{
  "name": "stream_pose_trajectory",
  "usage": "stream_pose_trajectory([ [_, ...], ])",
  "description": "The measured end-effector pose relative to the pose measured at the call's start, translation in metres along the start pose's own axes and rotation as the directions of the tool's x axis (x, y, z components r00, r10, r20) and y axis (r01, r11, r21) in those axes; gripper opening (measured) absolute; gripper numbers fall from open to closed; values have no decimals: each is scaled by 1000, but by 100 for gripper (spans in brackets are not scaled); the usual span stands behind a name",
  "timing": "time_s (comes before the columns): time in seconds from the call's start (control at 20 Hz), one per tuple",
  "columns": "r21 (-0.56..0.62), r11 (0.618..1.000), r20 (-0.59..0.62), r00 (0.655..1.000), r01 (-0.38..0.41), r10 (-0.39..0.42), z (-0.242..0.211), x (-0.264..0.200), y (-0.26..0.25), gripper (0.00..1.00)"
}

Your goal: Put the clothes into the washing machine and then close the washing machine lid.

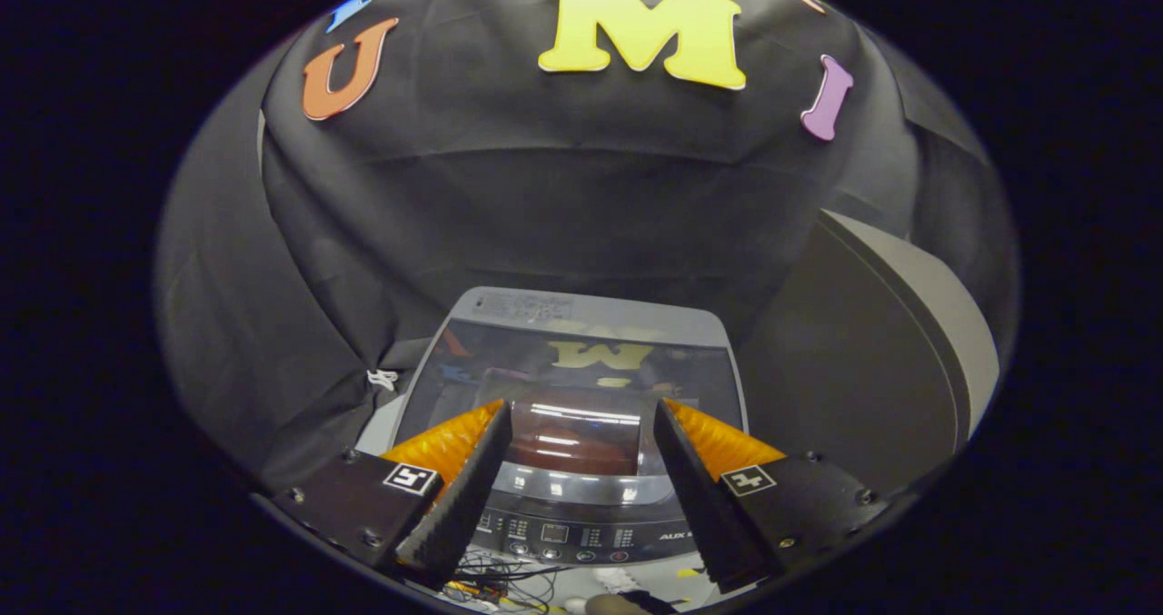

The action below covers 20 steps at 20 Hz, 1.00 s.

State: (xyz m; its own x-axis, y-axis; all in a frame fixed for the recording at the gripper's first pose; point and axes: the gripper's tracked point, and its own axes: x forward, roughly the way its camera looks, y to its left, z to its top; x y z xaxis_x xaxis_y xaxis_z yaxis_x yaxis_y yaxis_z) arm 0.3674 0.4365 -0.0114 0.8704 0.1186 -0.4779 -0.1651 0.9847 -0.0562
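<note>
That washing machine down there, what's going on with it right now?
A person's handheld tool hangs above a top-loading washing machine, its fingers spread apart and holding nothing. The dark glass lid lies flat and closed over the tub, and the control panel sits nearest the tool. A grey rounded object stands beside the machine.

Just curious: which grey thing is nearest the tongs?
The washer, glass-lidded, just ahead between the open tongs; the rounded grey bulk stands off beside it.
</note>
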Motion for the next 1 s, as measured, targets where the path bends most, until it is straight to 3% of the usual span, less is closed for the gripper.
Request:
stream_pose_trajectory([
  [0.3, 27, 998, 124, 991, -55, 52, 30, -66, -18, 98],
  [0.6, 3, 990, 383, 914, -144, 132, 74, -179, -79, 98],
  [0.8, 23, 993, 495, 864, -114, 88, 71, -246, -162, 98],
  [1.0, 72, 996, 530, 848, -58, 11, 33, -282, -254, 98],
])
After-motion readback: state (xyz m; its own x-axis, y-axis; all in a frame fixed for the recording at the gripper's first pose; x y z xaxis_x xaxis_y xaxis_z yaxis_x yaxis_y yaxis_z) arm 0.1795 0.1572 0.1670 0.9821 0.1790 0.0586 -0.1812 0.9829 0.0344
